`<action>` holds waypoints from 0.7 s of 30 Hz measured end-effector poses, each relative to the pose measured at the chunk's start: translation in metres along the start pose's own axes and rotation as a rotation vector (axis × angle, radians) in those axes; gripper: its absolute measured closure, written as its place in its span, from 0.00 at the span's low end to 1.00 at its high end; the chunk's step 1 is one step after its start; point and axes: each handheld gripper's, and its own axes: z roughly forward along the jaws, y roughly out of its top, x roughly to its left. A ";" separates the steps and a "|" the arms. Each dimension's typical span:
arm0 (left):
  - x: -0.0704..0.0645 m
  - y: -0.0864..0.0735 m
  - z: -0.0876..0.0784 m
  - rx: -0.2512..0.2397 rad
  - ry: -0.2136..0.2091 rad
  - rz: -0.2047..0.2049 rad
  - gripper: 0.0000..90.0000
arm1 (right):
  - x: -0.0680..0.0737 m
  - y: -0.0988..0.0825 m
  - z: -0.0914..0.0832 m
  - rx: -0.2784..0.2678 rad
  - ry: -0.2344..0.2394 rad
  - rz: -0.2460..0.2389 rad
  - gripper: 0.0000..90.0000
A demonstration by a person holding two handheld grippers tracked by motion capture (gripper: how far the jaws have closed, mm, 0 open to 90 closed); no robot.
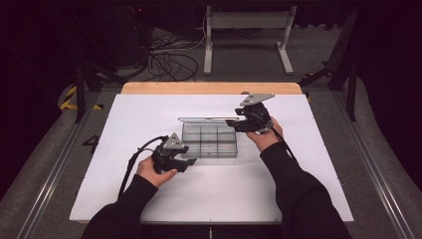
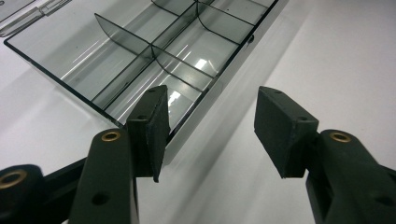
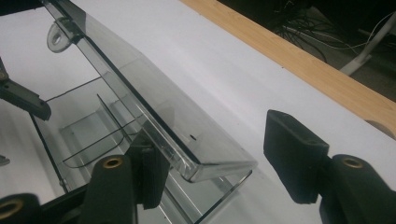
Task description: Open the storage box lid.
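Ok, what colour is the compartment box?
Clear smoky grey plastic box, see-through; left gripper view shows it best.

Light falls from above onto the white worktop (image 1: 149,199), which glows bright while the room around it sinks into near black. Bright streaks of glare lie on the clear plastic box (image 2: 187,65). In the left and right gripper views, the near jaws look soft and the worktop's far corners look slightly dull.

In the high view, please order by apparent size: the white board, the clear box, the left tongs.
1. White board: by far the largest.
2. Clear box.
3. Left tongs: look a little smaller than the box, but they sit nearer the camera, so this ranking is unsure.
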 end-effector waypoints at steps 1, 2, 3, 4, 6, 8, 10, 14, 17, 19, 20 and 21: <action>0.000 0.000 0.000 0.000 0.000 0.000 0.51 | -0.001 0.000 0.001 -0.002 -0.001 0.004 0.49; 0.000 0.000 0.000 0.000 0.000 0.001 0.51 | -0.003 0.000 0.003 -0.008 0.002 0.019 0.51; 0.000 0.000 0.000 0.000 0.001 0.001 0.51 | -0.003 0.000 0.003 -0.008 0.002 0.019 0.51; 0.000 0.000 0.000 0.001 0.001 0.002 0.51 | -0.004 0.000 0.003 -0.011 0.001 0.024 0.53; 0.000 0.000 0.000 0.003 -0.001 0.002 0.51 | -0.006 0.001 0.005 -0.020 0.004 0.039 0.56; 0.000 0.000 0.000 0.004 -0.001 0.003 0.50 | -0.008 0.001 0.007 -0.028 0.002 0.054 0.59; 0.000 0.000 0.000 0.004 -0.004 -0.001 0.50 | -0.011 0.002 0.009 -0.036 0.004 0.072 0.61; 0.000 0.000 0.000 0.001 -0.006 0.002 0.50 | -0.017 0.002 0.015 -0.043 0.008 0.107 0.65; 0.000 0.000 0.000 -0.001 -0.007 0.004 0.49 | -0.020 0.003 0.019 -0.050 0.010 0.128 0.67; 0.000 -0.001 0.000 -0.001 -0.012 0.001 0.49 | -0.022 0.003 0.022 -0.057 0.012 0.149 0.68; 0.000 -0.001 0.000 -0.001 -0.014 -0.001 0.48 | -0.023 0.003 0.023 -0.059 0.010 0.152 0.68; 0.000 -0.001 0.000 0.000 -0.014 -0.001 0.48 | -0.024 0.003 0.023 -0.061 0.007 0.157 0.68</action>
